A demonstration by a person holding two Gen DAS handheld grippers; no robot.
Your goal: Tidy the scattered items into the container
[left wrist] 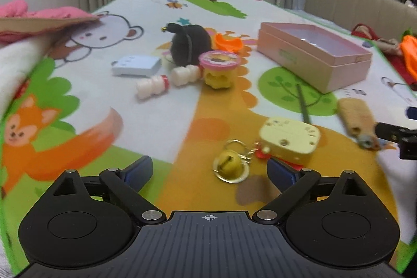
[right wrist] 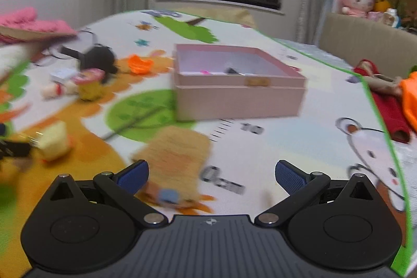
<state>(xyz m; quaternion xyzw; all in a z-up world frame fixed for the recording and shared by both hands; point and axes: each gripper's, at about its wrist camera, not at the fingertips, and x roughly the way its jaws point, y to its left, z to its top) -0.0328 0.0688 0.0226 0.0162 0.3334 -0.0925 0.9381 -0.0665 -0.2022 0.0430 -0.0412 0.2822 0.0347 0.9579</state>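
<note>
Underneath everything, a cartoon-printed play mat (left wrist: 161,106) carries all listed items. Pink open-topped box (right wrist: 239,93): the container, well ahead of the right gripper (right wrist: 212,175), small dark and pink pieces lying inside; in the left wrist view it sits far ahead and right of the left gripper (left wrist: 209,170). Black plush toy (left wrist: 190,43): far ahead of the left fingers, an orange plastic piece (left wrist: 229,42) just beside it. Tan plush toy (right wrist: 177,160): blurred, lying just ahead of the right gripper's left finger and partly between the two fingers, no pad on it. Cream-yellow square toy (left wrist: 290,138): just ahead of the left gripper's right finger. Pink-lidded yellow cup (left wrist: 219,69): far ahead, beside two white ribbed bottles (left wrist: 166,82) and a white adapter block (left wrist: 136,65). Yellow bell on a keyring (left wrist: 229,164): between the left fingers' tips, untouched. Both grippers: jaws spread wide, holding nothing.
</note>
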